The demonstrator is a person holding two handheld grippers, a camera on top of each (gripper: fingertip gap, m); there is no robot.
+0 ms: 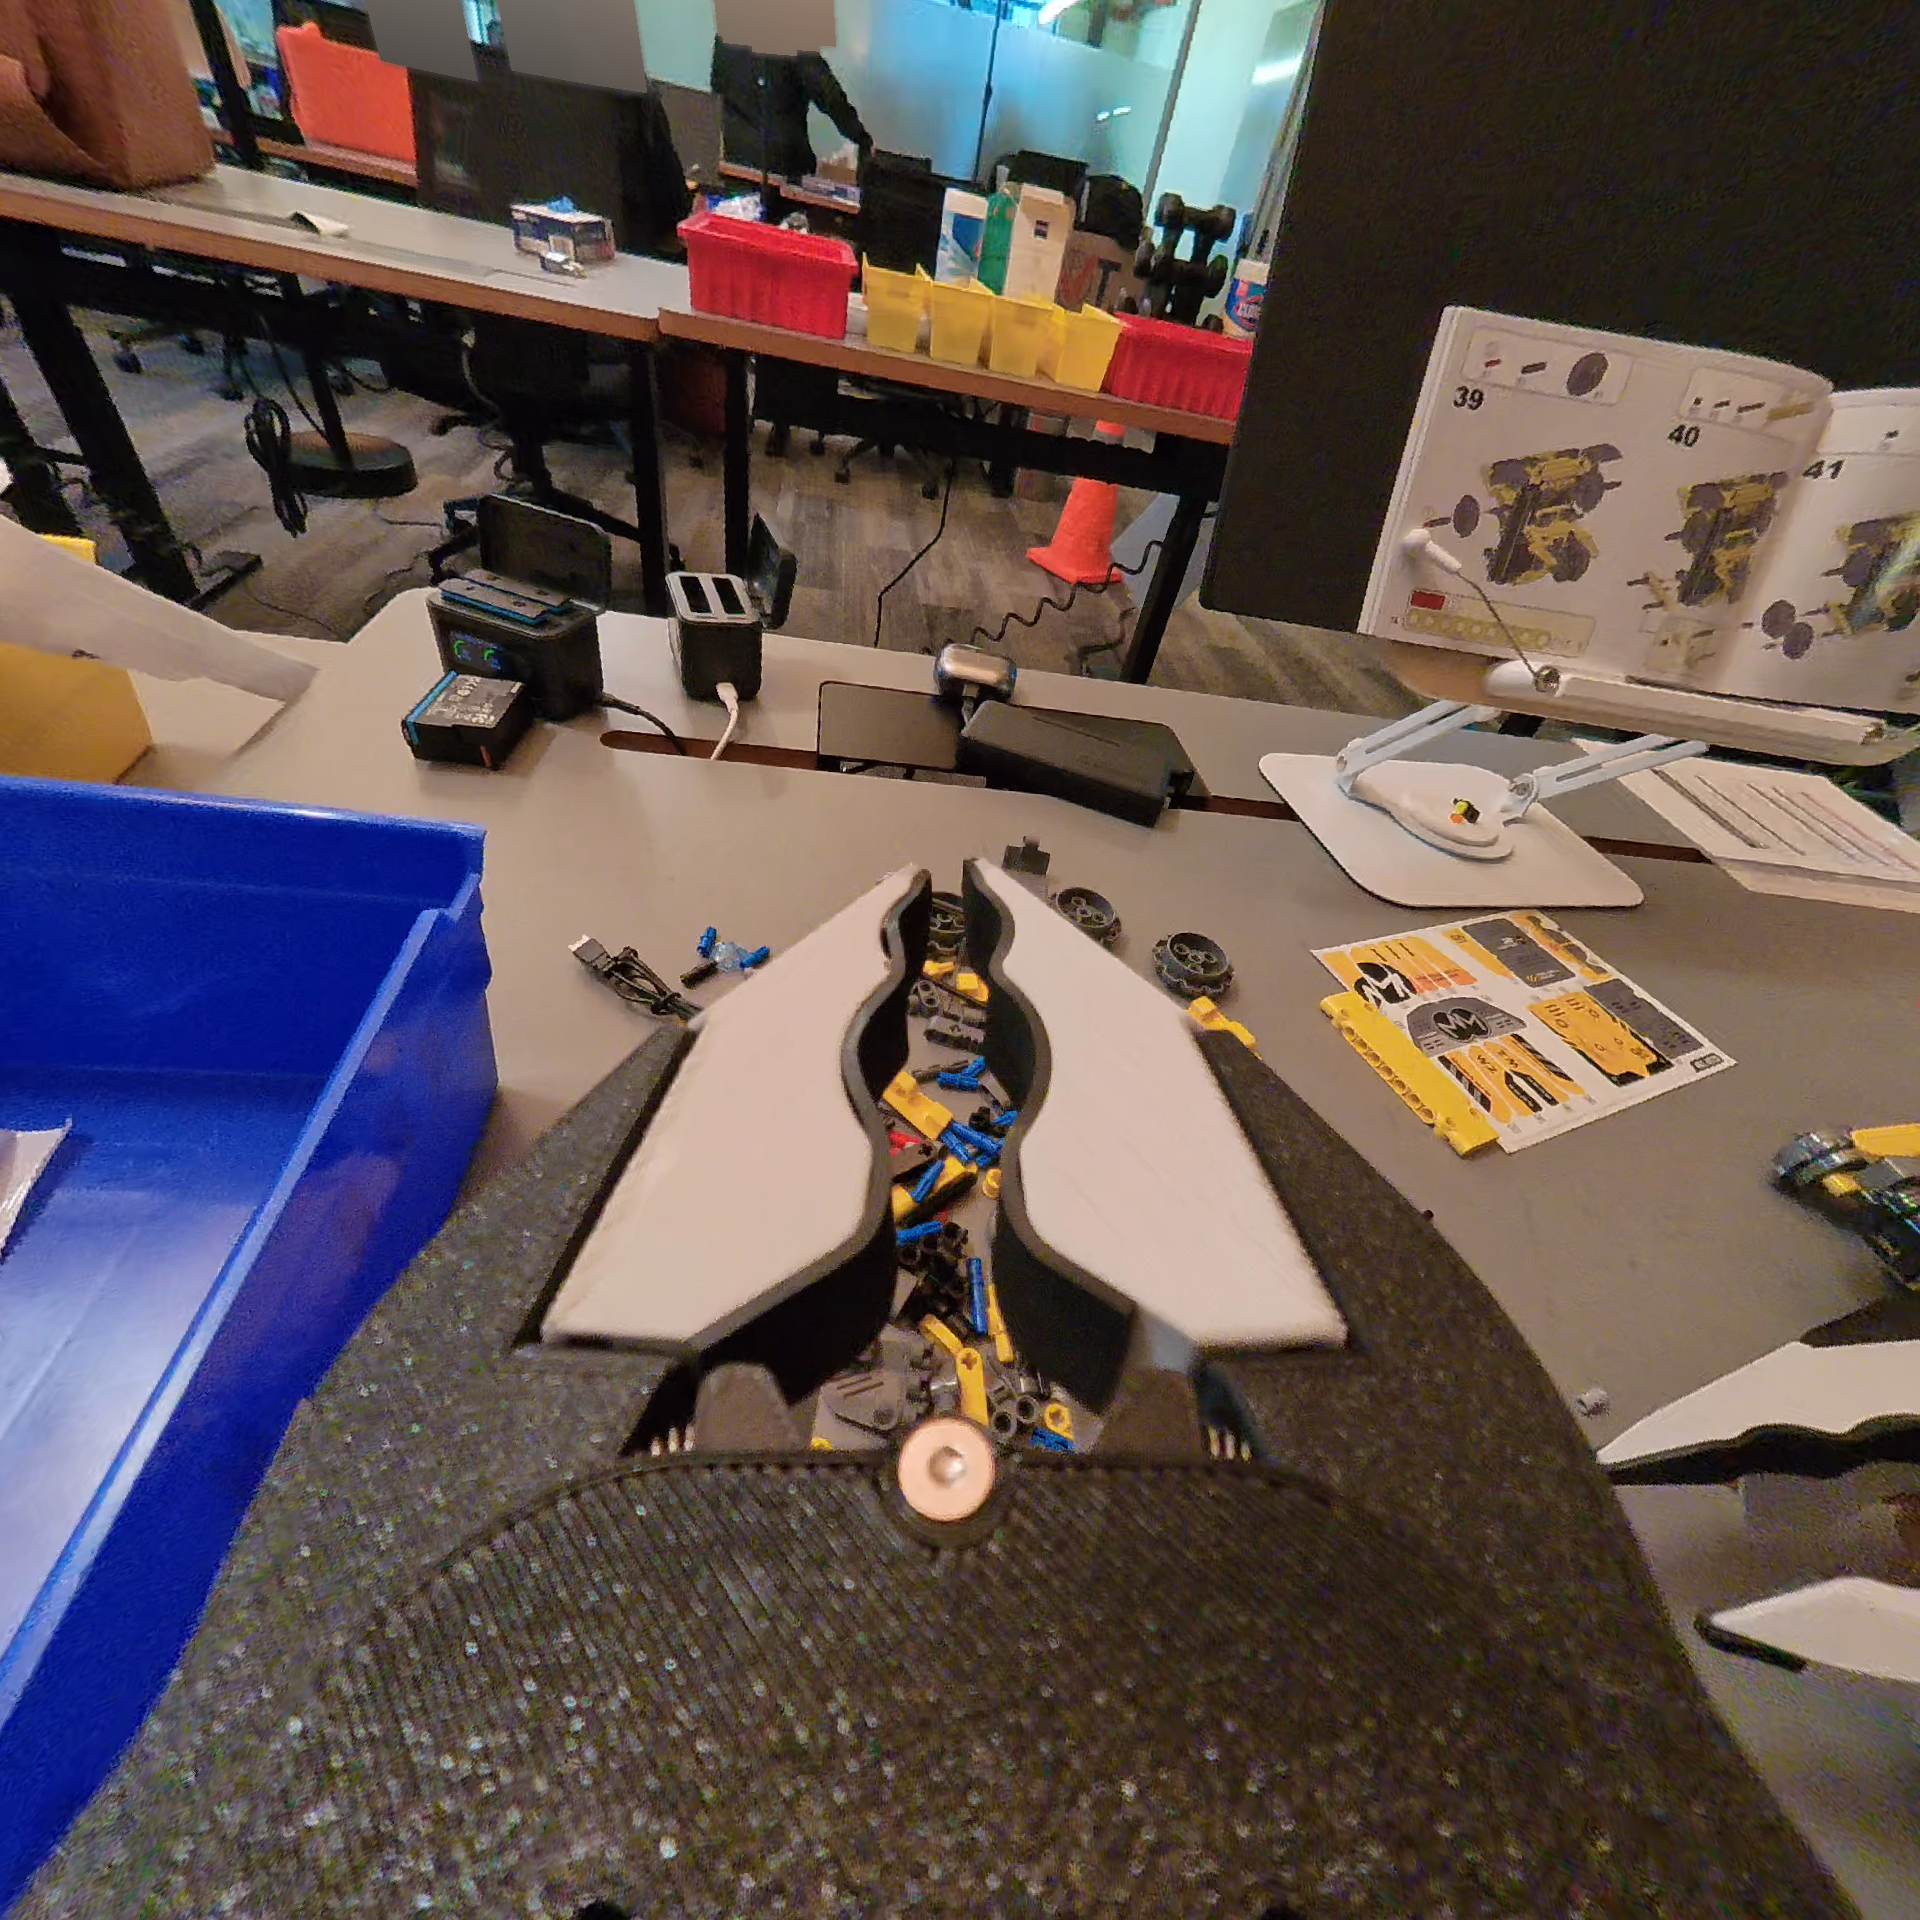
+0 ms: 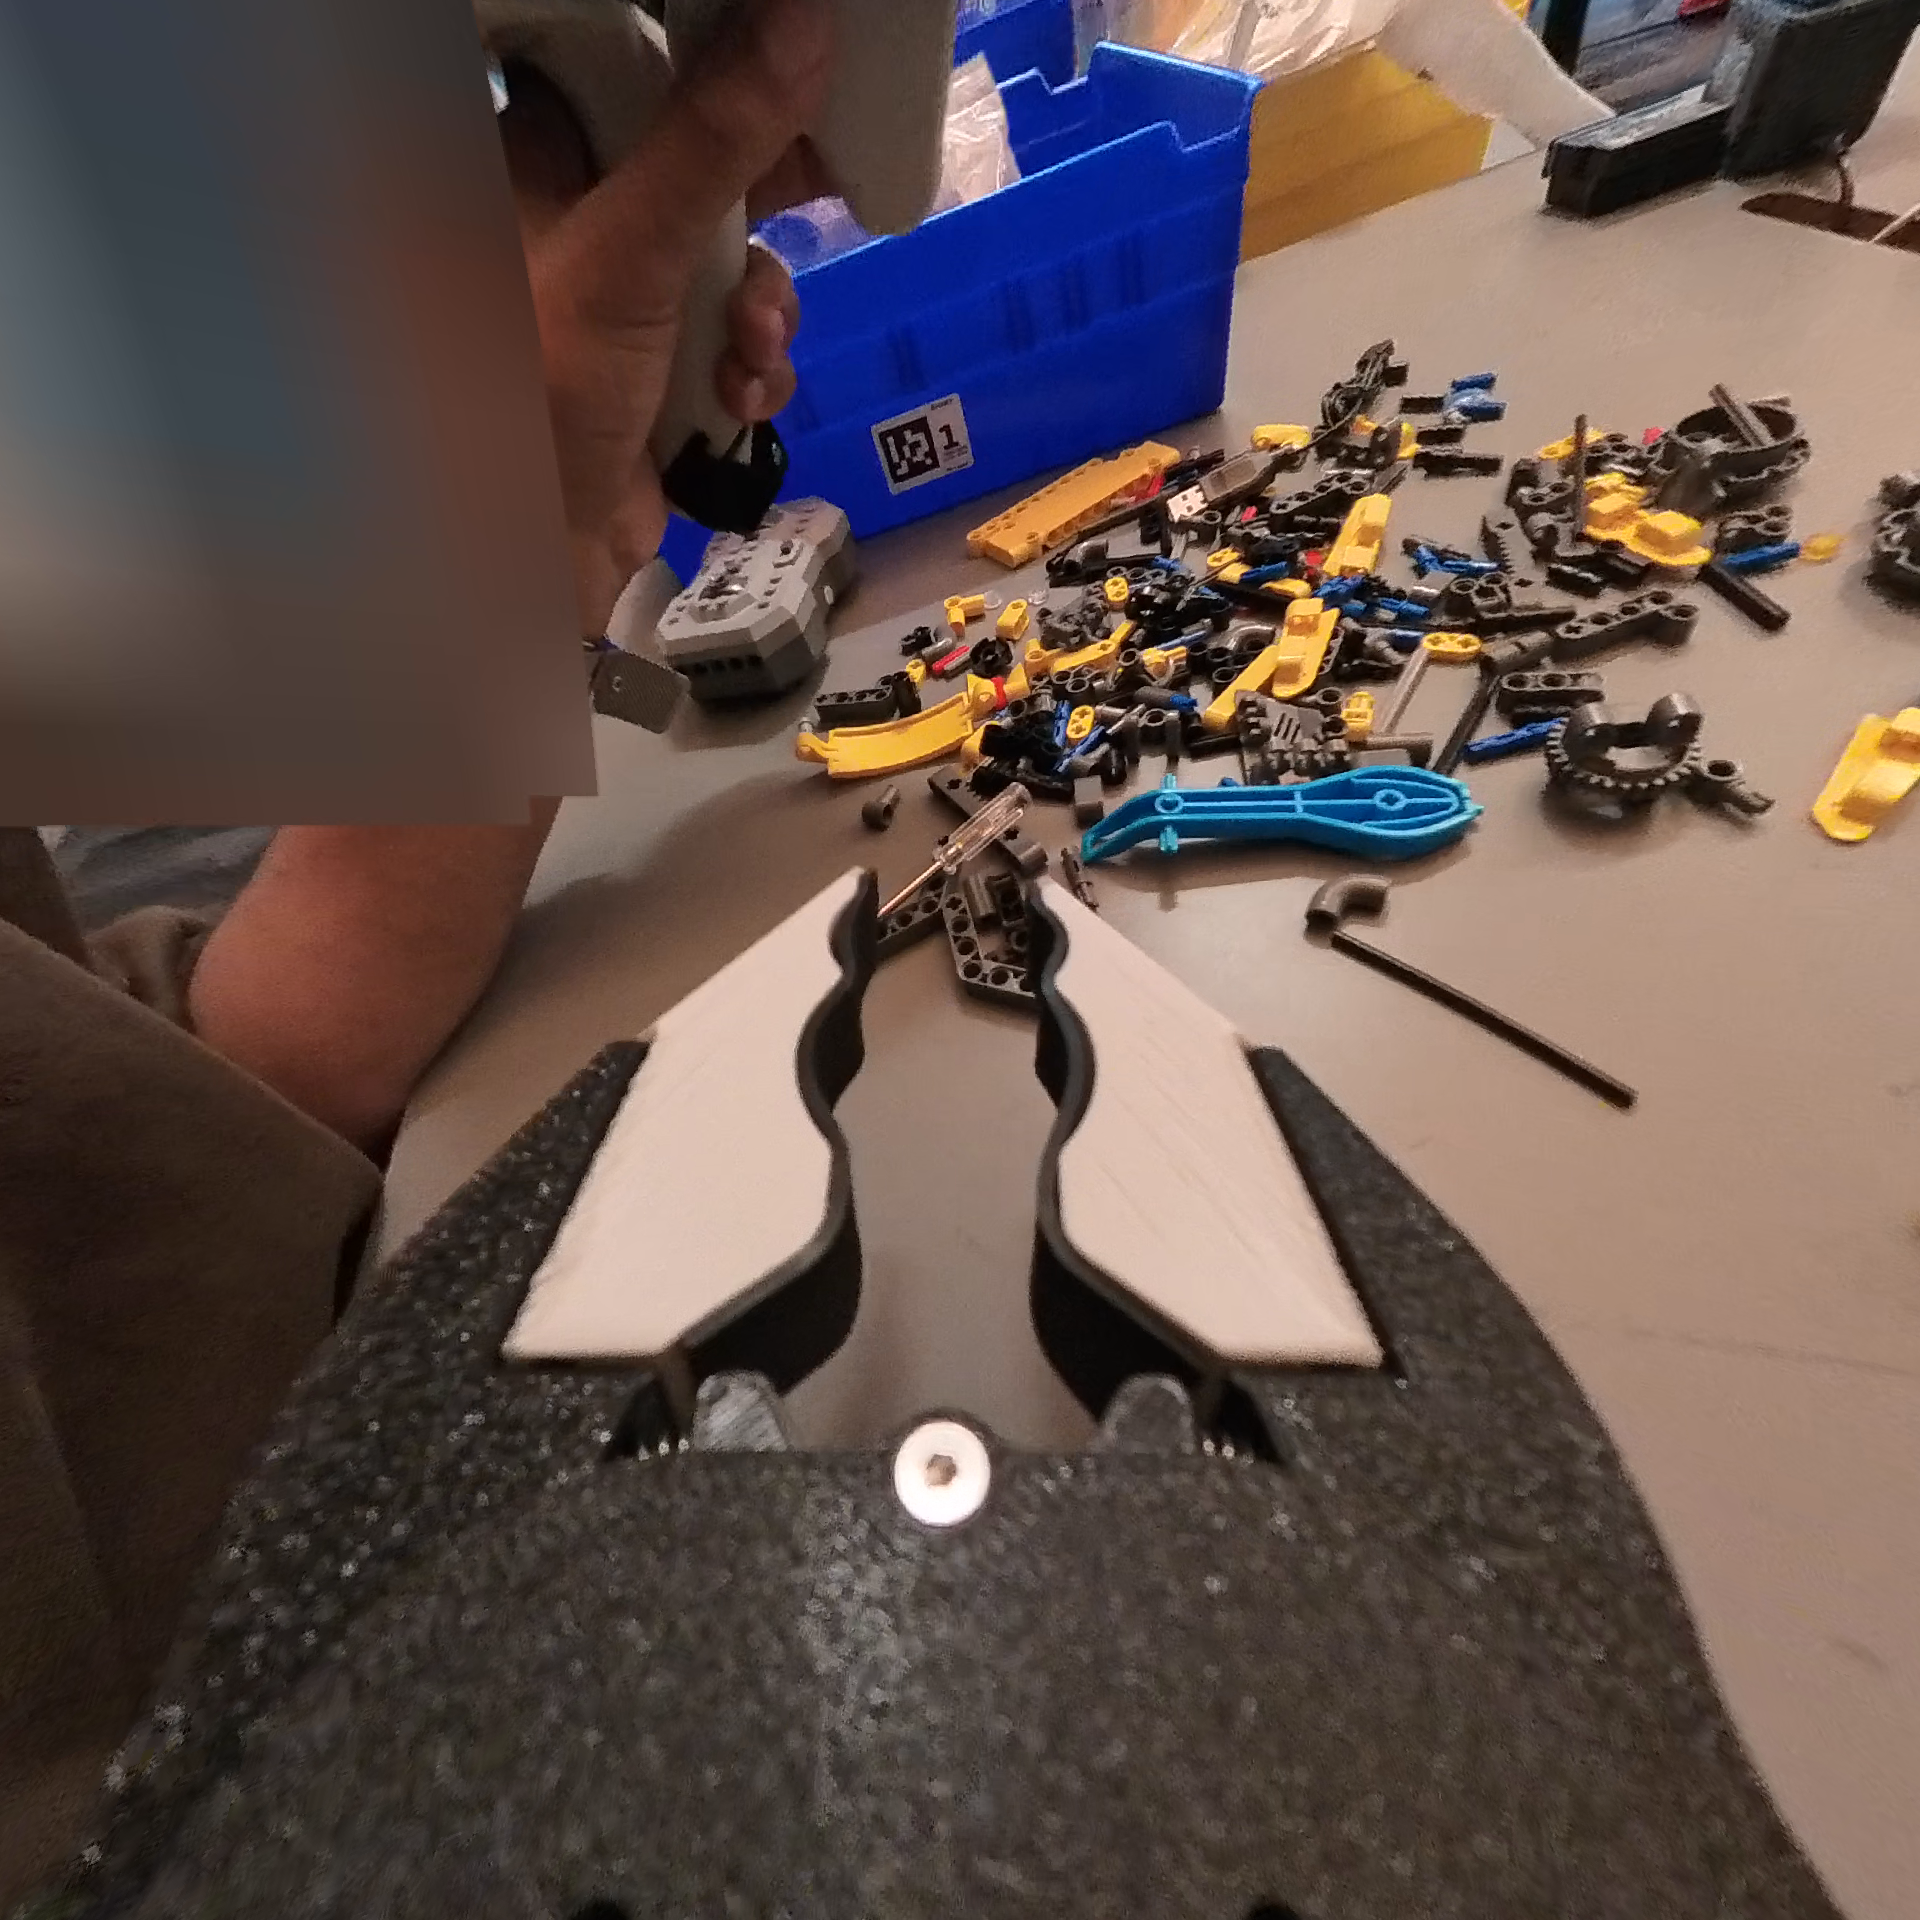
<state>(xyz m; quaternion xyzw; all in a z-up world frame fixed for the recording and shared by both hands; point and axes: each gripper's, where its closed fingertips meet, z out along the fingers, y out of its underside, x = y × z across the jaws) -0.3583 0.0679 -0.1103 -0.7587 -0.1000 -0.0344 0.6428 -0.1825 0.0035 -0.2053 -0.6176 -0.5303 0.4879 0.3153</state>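
My left gripper (image 1: 945,878) hovers over a loose pile of yellow, black and blue building pieces (image 1: 951,1143) on the grey table (image 1: 727,852). Its jaws stand almost together at the tips, with nothing visible between them. My right gripper (image 2: 951,888) is open and low over the table (image 2: 1558,1299). Its tips sit on either side of some dark grey beams (image 2: 987,935), beside a small clear-handled screwdriver (image 2: 966,842). The pile (image 2: 1299,623) spreads beyond it. The right gripper's fingers (image 1: 1787,1403) show at the right edge of the left wrist view.
A blue bin (image 1: 208,1039) stands left, also in the right wrist view (image 2: 1018,291). An instruction booklet (image 1: 1621,520) on a stand, a sticker sheet (image 1: 1507,1018), a part-built model (image 1: 1860,1195) and chargers (image 1: 520,644) ring the pile. A turquoise tool (image 2: 1288,821), grey block (image 2: 758,603) and black rod (image 2: 1475,1018) lie nearby. There is about 20 cm between the tips of the two grippers. My right gripper is the nearer one to the small clear-handled screwdriver (image 2: 966,842): about 8 cm, against 20 cm.
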